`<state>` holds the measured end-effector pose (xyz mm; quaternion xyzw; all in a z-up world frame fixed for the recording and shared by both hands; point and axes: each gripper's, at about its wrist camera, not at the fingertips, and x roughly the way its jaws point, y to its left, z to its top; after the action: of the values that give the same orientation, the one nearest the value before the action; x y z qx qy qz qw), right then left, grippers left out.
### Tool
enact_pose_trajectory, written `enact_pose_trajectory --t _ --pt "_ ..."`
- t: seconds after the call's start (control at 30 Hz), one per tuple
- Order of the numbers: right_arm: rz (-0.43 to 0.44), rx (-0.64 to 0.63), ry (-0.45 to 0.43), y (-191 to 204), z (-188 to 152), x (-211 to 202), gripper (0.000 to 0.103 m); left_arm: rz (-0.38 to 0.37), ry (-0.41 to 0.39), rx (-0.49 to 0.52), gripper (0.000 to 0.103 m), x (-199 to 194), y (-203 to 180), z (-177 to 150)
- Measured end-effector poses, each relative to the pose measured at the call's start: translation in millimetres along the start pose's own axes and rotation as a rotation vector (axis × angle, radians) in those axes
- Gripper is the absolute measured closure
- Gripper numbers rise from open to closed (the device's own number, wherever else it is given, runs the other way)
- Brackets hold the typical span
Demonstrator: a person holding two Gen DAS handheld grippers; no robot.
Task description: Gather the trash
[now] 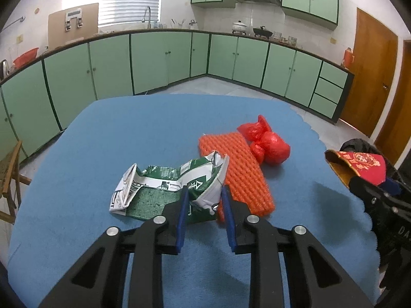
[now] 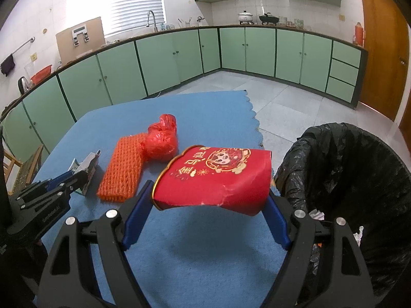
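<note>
Holding the red envelope [image 2: 214, 177] pinched in my right hand-held gripper [image 2: 208, 200] near the black bin [image 2: 359, 179], I worry it slips short; my left hand-held gripper [image 1: 204, 192] pinches the crumpled carton [image 1: 169, 184] on the tabletop [image 1: 128, 128], which may tear.

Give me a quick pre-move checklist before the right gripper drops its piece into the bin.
1. Right gripper holds the red packet: ok, pinched between both fingers.
2. Packet clear of the blue mat: ok, shadow underneath.
3. Packet over the black-lined trash bin: not ok, the bin is off to the right.
4. Bin mouth open: ok.
5. Left gripper around the crushed green carton: cannot tell if clamped.
6. Table cleared: not ok, orange foam net and red plastic bag are on it.
</note>
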<state>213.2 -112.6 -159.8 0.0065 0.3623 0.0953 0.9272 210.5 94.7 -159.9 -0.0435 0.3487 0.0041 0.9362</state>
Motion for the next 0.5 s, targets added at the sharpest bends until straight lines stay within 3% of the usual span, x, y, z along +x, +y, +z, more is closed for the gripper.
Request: enact_pose_trajectory --t 0.5 --pt "0.031 -0.019 -0.089 6 22 -42 0.026 -0.026 -0.12 0.023 0.078 -57 -14 25"
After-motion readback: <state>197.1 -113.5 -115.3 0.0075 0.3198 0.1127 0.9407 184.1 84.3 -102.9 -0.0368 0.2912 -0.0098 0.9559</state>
